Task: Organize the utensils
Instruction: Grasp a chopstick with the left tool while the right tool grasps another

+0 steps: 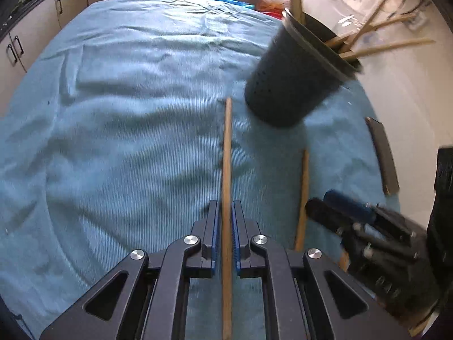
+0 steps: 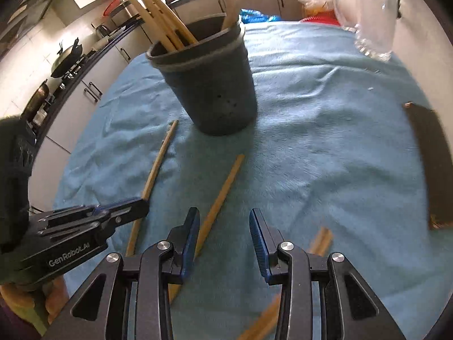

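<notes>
Left gripper (image 1: 225, 212) pinching wooden stick (image 1: 226, 153); stick apparently just above blue cloth (image 1: 113, 113). Right gripper (image 2: 223, 226) spread, empty. Lift, tip vertical, lower into black holder (image 1: 294, 73), clearing rim.

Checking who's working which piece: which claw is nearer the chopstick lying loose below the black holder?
Right claw: that chopstick runs beside its left finger. Left claw sits farther left.
</notes>
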